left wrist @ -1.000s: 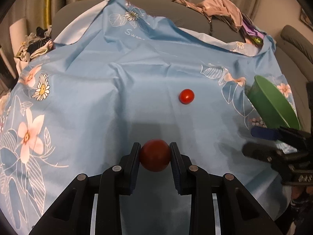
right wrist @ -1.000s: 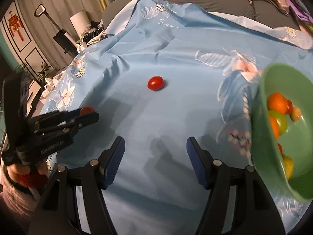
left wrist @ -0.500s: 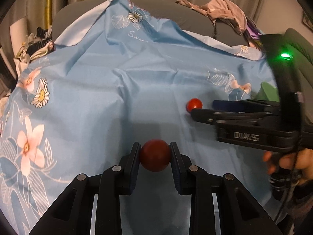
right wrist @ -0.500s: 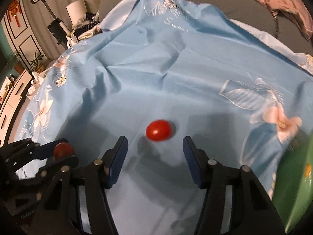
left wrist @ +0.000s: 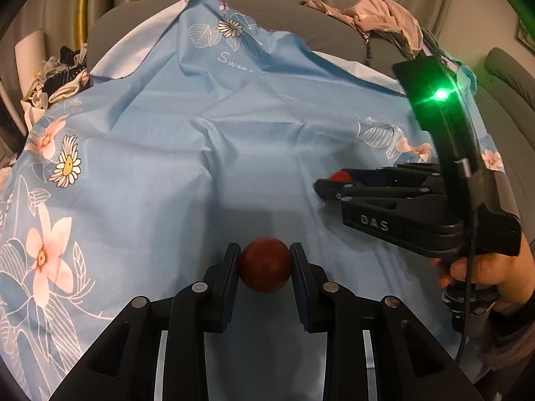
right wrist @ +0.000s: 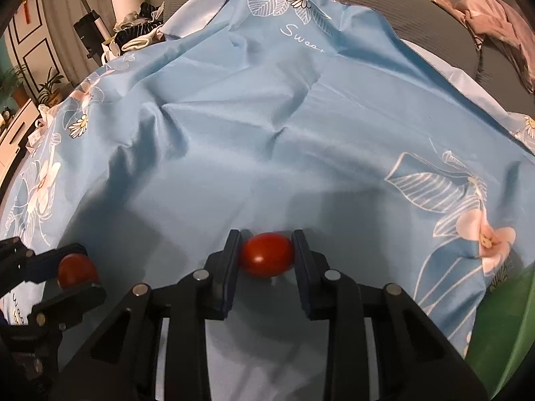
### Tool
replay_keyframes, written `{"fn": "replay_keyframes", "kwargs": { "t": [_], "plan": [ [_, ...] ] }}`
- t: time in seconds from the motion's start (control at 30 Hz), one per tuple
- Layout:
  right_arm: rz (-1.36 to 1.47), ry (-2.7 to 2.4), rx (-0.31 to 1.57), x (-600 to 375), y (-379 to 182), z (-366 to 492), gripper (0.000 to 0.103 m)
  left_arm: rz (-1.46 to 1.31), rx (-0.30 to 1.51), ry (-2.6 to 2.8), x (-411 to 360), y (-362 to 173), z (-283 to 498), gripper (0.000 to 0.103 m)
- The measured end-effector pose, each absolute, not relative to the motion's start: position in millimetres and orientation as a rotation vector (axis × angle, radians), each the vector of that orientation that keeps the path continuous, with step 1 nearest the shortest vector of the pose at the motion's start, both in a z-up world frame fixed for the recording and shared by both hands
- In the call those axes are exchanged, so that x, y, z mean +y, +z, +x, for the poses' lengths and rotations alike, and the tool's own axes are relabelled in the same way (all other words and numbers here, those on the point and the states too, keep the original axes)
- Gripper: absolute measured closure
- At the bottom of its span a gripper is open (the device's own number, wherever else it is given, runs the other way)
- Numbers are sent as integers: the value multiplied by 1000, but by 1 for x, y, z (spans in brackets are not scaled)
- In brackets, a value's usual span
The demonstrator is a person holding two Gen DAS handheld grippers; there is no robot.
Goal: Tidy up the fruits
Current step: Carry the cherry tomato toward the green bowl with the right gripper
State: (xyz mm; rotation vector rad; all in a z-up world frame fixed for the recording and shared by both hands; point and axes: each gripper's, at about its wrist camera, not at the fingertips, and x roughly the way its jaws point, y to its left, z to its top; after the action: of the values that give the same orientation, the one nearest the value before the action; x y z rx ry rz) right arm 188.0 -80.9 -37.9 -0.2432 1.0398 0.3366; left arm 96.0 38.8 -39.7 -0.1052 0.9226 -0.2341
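At far left, a pale blue cloth [left wrist: 167, 173] printed with white-and-pink flowers and outlined leaves covers the whole working surface, creased toward its middle. Left of centre, the left gripper [left wrist: 264, 264] of black plastic is closed on a round, dark red tomato [left wrist: 264, 265], its two pads pressing the fruit's opposite sides just above the cloth; the right wrist view shows the same gripper [right wrist: 72, 272] at the lower left edge with that tomato [right wrist: 76, 270] between its fingers. To the right, the right gripper [right wrist: 267, 257], also black with blue-faced pads, points steeply down at the cloth; its jaws have just been closing and now clamp a brighter red, oval cherry tomato [right wrist: 267, 259], which lies at or just above the cloth. In the left wrist view this gripper [left wrist: 329, 183] reaches in from the right, carried by a hand [left wrist: 485, 274], a green light [left wrist: 441, 94] glowing on its upright mount, and only a sliver of the oval tomato [left wrist: 340, 176] shows behind its fingers. At far right, the rim of a green bowl [right wrist: 498, 334] enters the right wrist view; its contents are out of sight.
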Motion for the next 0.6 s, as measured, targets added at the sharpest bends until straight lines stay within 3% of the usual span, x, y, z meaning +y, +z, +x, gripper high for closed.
{"fn": "replay_keyframes", "kwargs": {
  "t": [0.6],
  "plan": [
    [-180,376,944,-101,15,114,72,-71,914,-244,24,-23,68,73]
  ]
}}
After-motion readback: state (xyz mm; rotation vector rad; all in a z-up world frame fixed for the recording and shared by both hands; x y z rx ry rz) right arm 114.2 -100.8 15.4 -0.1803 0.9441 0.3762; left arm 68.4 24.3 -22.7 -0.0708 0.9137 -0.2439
